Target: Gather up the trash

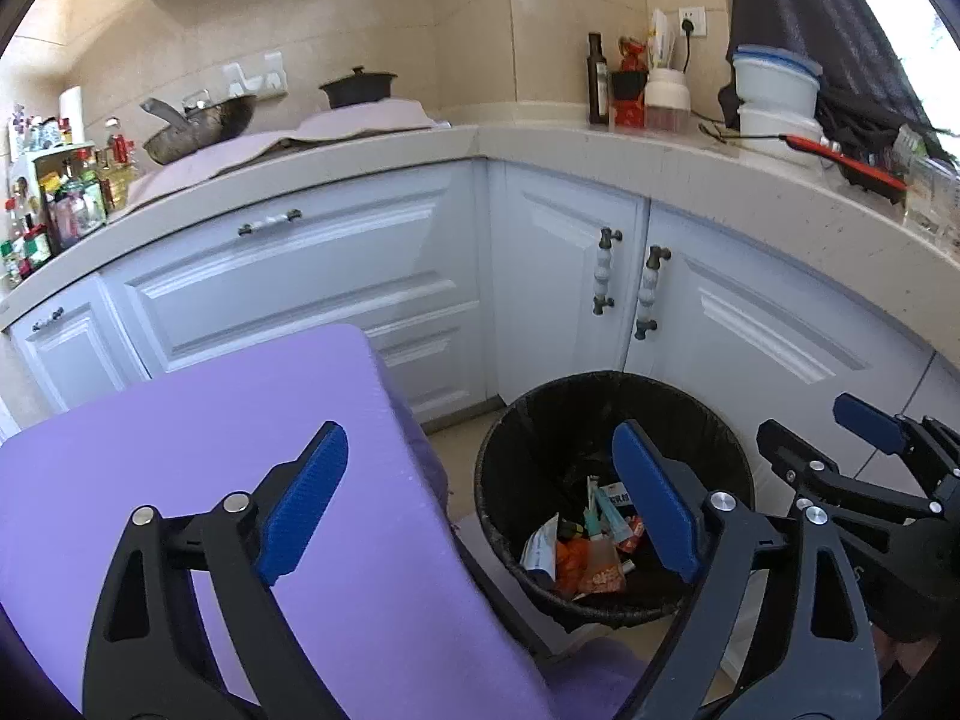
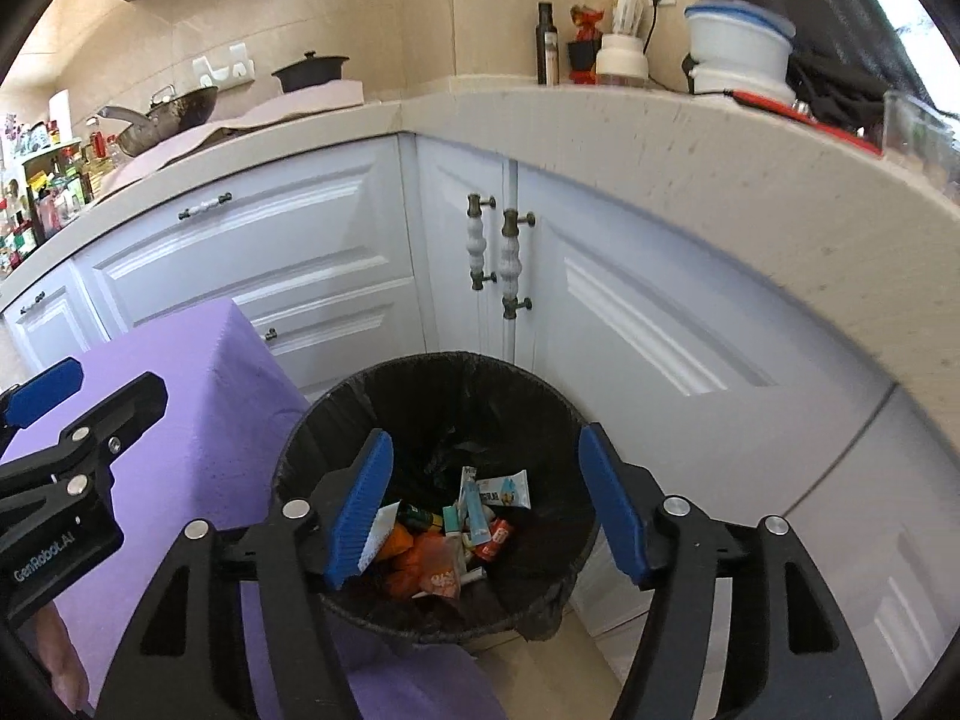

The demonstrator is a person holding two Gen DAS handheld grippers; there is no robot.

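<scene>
The bin (image 2: pixel 432 492) stands upright on the floor just in front of the white cabinet doors (image 2: pixel 600 312), its mouth facing straight up and its long axis vertical. The trash (image 2: pixel 456 534), a heap of wrappers and packets, lies at the bottom of the bin with no common direction.

The right gripper (image 2: pixel 486 504) hangs above the bin's mouth, jaws spread wide and empty. The left gripper (image 1: pixel 480 504) hangs over the bin's left rim, partly above the purple pad (image 1: pixel 210 450) beside the bin, also spread and empty.

The likely risks: a finger dipping low could snag the black liner (image 2: pixel 360 396) and pull it off the bin's rim, or knock the light bin over. The grippers are also close enough above the bin to collide.
</scene>
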